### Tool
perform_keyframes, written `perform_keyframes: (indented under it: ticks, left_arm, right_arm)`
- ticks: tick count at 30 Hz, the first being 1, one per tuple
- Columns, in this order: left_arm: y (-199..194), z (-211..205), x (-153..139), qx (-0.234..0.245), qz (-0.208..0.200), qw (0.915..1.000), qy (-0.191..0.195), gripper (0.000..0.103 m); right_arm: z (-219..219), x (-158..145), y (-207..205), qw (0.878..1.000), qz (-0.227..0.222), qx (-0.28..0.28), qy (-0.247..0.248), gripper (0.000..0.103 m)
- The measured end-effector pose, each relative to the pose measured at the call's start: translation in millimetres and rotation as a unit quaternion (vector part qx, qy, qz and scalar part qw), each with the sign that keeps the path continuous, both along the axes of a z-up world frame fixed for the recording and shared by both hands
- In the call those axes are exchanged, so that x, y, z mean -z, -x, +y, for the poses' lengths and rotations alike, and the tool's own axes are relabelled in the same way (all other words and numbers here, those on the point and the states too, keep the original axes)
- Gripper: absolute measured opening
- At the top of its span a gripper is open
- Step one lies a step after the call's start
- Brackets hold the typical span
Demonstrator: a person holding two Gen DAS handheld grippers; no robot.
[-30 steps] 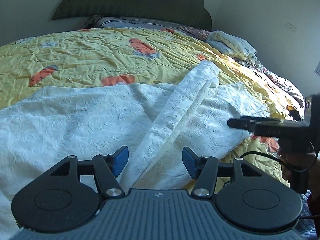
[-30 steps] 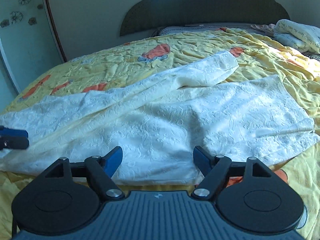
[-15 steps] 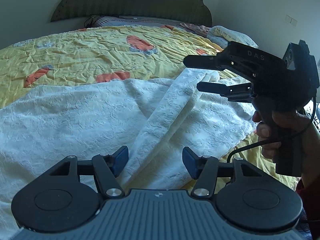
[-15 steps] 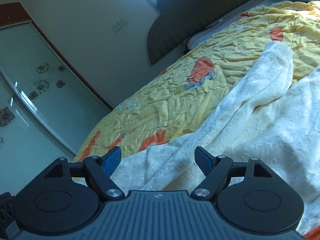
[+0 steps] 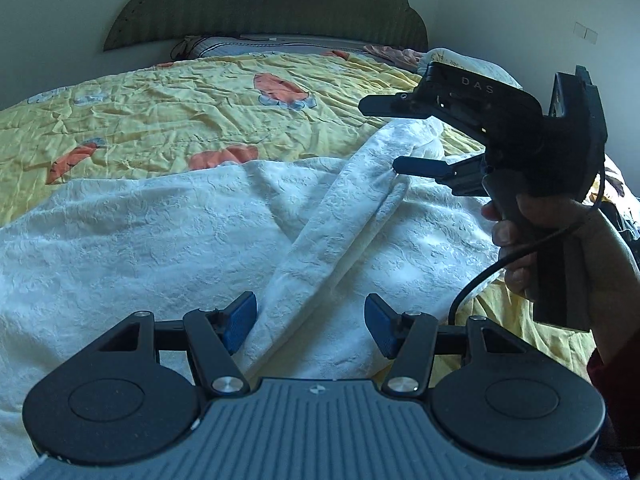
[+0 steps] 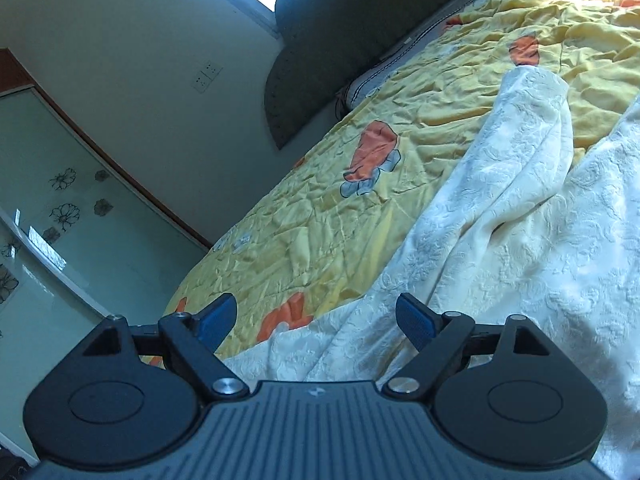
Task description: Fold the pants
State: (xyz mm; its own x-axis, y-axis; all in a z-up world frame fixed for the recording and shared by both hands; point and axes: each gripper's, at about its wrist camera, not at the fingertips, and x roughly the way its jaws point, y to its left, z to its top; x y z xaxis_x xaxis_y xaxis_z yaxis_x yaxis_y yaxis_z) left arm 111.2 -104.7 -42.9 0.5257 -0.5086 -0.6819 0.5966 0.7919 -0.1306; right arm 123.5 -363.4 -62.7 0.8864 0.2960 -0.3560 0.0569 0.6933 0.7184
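Where the white, embossed pants (image 5: 192, 232) lie spread across a crumpled yellow quilt (image 5: 168, 112) printed with orange shapes, one leg folds diagonally over the rest. Behind stand a dark scalloped headboard (image 5: 264, 8) and pale walls. The left gripper (image 5: 311, 322) stands open over cloth; the right gripper (image 5: 384, 136), jaws just widening, straddles the leg's end, gripping nothing.

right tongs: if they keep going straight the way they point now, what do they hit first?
Probably the white pants: the open right tongs point along the twisted leg lying on the yellow bedspread. Nothing else lies between; depth is unclear.
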Motion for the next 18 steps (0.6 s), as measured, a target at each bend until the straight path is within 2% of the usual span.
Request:
perform_keyframes:
  ticks: [4, 7, 9, 11, 13, 18]
  left_arm:
    - [-3, 0, -1, -0.008, 0.002, 0.9999, 0.007, 0.062]
    - [-4, 0, 0, -0.011, 0.004, 0.9999, 0.005, 0.062]
    - [-5, 0, -1, -0.013, 0.005, 0.9999, 0.008, 0.06]
    - [-7, 1, -1, -0.018, 0.009, 0.9997, 0.016, 0.057]
    - [-11, 3, 0, -0.024, 0.017, 0.9993, 0.025, 0.055]
    - [-16, 7, 1, -0.034, 0.028, 0.9985, 0.033, 0.052]
  right_arm:
    - [-10, 0, 7, 1.0, -0.01, 0.024, -0.008, 0.088]
    - [-38, 2, 24, 0.995, -0.032, 0.088, -0.037, 0.088]
    - [-60, 8, 31, 0.989, -0.034, 0.125, -0.074, 0.088]
    - [-81, 16, 31, 0.985, -0.033, 0.121, -0.122, 0.088]
    - [-90, 19, 29, 0.983, -0.043, 0.103, -0.149, 0.088]
    - [-94, 18, 8, 0.983, -0.052, 0.064, -0.162, 0.088]
